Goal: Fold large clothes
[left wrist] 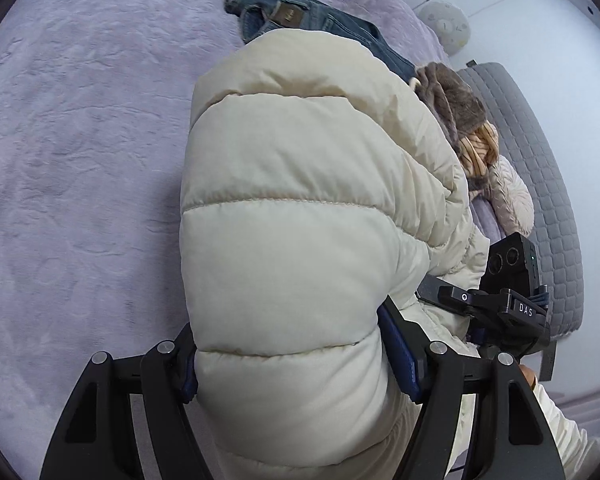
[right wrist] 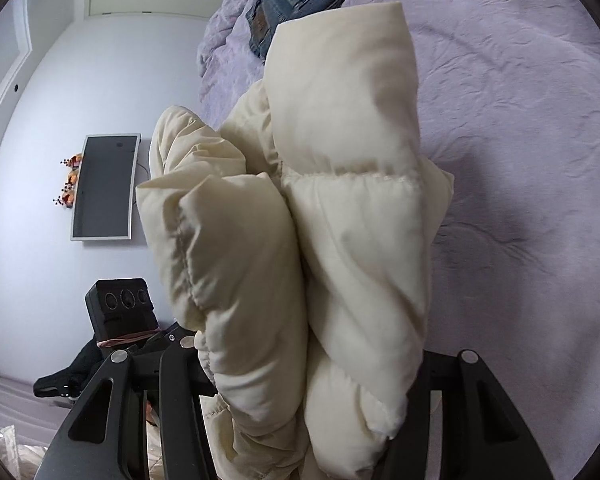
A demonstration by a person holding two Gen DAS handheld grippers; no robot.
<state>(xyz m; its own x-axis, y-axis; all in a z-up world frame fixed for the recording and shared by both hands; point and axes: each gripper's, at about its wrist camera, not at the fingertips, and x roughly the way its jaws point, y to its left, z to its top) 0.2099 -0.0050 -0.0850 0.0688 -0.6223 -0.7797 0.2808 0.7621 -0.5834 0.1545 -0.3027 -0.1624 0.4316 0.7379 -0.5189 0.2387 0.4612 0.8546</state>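
On the lilac bed (left wrist: 80,160): one jeans (left wrist: 300,20), one cream puffer jacket (left wrist: 292,208) clamped by both claws (left wrist: 296,364) (right wrist: 312,380).

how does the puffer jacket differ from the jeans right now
The cream puffer jacket is thick and quilted; the blue jeans are thin, flat denim. The jacket is bunched up and clamped by both the left gripper and the right gripper; the jeans lie untouched on the lilac bedspread, farther from the cameras. The jacket partly hides the jeans. Both are clothes at the bed.
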